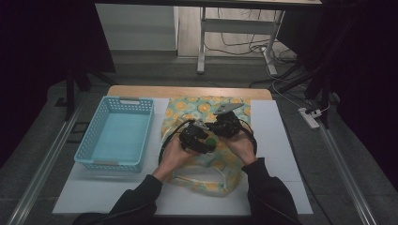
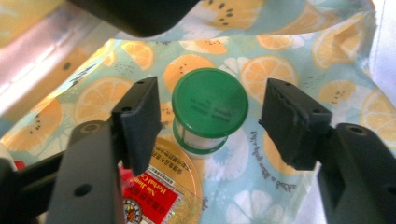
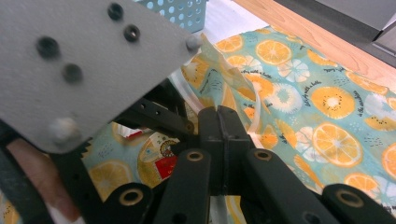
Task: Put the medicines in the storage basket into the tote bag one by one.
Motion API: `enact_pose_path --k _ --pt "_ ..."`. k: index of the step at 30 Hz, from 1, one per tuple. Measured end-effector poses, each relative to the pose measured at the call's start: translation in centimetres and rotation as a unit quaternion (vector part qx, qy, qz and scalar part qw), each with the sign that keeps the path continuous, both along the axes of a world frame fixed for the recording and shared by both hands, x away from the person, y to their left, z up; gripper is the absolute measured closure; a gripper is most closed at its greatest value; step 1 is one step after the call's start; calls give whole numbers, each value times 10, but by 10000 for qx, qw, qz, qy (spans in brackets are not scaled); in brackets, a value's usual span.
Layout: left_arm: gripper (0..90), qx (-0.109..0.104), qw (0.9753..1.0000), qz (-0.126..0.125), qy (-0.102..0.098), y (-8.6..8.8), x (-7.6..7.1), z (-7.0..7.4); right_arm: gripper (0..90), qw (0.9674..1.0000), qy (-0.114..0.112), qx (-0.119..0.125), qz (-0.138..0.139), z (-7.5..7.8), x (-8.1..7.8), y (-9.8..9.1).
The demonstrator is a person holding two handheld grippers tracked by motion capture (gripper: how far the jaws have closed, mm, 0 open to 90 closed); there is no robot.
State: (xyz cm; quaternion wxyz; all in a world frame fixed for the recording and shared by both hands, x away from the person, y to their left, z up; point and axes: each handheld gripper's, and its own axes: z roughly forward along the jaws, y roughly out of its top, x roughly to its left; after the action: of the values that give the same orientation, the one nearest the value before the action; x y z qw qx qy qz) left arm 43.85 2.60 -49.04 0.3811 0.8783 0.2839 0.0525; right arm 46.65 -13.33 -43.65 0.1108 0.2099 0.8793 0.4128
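High view placed both claws close together over a soft bag printed with orange slices on pale blue-green [image 1: 206,140], which lay on white sheeting across the wooden table [image 1: 187,91]. The left claw [image 1: 206,140] sat just beside a small green spot, and the right claw [image 1: 225,123] was just beyond it, carrying its grey three-cornered plate. A light blue perforated plastic basket [image 1: 117,133] stood well apart on the left, and the person's dark sleeves came in from below.

Left gripper view gave what that height blurred: the green spot was a small jar with a round green screw lid [image 2: 210,109] and a pale body, standing upright on the printed cloth. The left claw [image 2: 210,119] was spread wide around it, one black jaw on each side with clear gaps, so nothing was gripped. A round gold-rimmed tin with a red label [image 2: 161,186] lay just beside the jar, partly behind a jaw.

Right gripper view showed the right claw [image 3: 219,126] fully closed, its jaws pressed together; a fold or whitish strap of the bag seemed to be pinched there, though I could not tell for certain. The other gripper's grey plate covered the upper left, and a corner of the basket [image 3: 187,9] sat beyond it.
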Motion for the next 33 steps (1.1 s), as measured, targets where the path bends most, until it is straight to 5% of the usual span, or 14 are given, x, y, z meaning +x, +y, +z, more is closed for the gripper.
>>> enact_pose_path --k 23,33 --pt "79 -315 9993 63 171 29 -29 19 900 10000 -14 -6 28 1 -2 2" --pt "0 -551 9979 -167 306 43 -45 15 900 10000 12 -6 42 0 -3 3"
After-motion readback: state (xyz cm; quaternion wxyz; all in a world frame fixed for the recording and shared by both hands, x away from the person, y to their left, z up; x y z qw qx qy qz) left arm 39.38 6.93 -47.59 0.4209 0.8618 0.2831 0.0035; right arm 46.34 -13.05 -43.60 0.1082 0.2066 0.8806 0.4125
